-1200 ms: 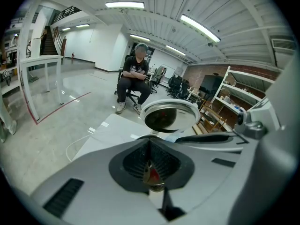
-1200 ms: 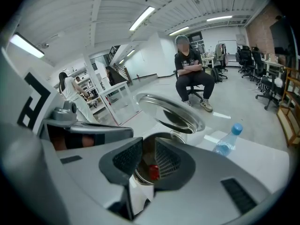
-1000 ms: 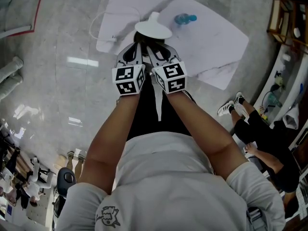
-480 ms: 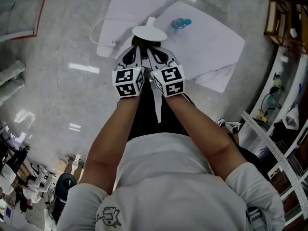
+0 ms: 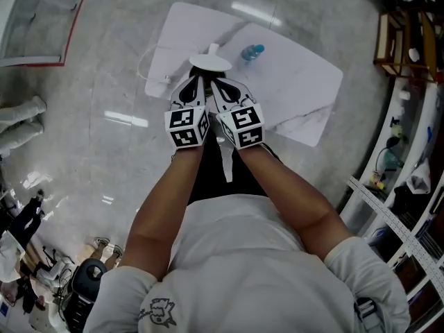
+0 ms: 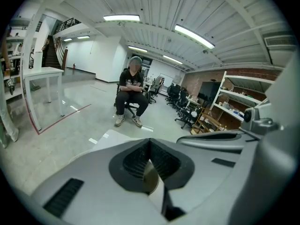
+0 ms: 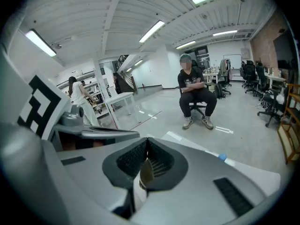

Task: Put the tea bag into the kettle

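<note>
On the white table (image 5: 298, 82) I can't spot the tea bag in any view. The kettle (image 5: 210, 62) sits at 12 o'clock from both grippers, with a blue bottle (image 5: 253, 50) at its 2 o'clock. The left gripper (image 6: 150, 143) is closed on nothing, and the right gripper (image 7: 147, 144) has just clamped closed, also empty. So I'd say nothing's done yet, bag still needs finding and grabbing.

Setting: large open-plan lab/workshop hall, part office. Evidence: polished grey floor (image 5: 104, 68) marked with a red tape line (image 6: 61, 118); ribbed ceiling (image 6: 154, 3) carrying strip lights (image 6: 121, 18); brick wall (image 6: 190, 81) behind a cluster of office chairs (image 6: 180, 92); white shelving racks (image 6: 236, 102) holding gear; staircase (image 6: 49, 55) to an upper level; a person (image 6: 132, 90) seated mid-floor.
</note>
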A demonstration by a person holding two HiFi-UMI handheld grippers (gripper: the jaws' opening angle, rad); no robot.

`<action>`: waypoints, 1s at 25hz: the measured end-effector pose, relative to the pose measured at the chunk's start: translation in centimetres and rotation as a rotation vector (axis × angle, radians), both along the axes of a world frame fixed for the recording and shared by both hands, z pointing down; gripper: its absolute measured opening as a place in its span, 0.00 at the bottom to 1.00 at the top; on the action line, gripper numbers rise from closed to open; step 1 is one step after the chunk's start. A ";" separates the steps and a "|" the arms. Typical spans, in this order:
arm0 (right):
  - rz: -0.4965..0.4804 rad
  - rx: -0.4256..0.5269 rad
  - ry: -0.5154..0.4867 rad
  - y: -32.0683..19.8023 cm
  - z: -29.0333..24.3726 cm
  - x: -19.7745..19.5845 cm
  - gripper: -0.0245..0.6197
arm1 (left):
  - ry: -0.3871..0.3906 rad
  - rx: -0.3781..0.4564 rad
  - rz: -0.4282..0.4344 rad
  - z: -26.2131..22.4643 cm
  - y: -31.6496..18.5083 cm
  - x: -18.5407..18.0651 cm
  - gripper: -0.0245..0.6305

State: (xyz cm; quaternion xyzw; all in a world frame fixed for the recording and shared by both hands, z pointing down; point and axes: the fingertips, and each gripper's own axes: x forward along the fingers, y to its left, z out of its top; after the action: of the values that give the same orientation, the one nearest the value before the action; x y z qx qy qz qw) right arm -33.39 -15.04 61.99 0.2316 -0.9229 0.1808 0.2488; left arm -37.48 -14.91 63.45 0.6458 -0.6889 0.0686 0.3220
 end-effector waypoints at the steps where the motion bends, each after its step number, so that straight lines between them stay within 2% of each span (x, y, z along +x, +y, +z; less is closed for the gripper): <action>1: 0.000 0.012 -0.010 -0.3 -0.9 0.1 0.05 | -0.008 0.011 -0.001 -0.9 -0.3 0.0 0.04; 15: 0.026 0.185 -0.160 -4.6 -14.6 2.9 0.05 | -0.117 0.224 -0.019 -15.3 -3.7 2.0 0.04; 25: 0.019 0.316 -0.260 -5.3 -24.0 5.1 0.05 | -0.203 0.367 0.006 -25.0 -4.9 4.9 0.04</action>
State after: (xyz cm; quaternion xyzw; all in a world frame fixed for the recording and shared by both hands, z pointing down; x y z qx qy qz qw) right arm -28.25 -20.38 37.96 0.2509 -0.9620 0.0645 0.0864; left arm -32.59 -19.83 38.42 0.6855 -0.7167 0.0074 0.1278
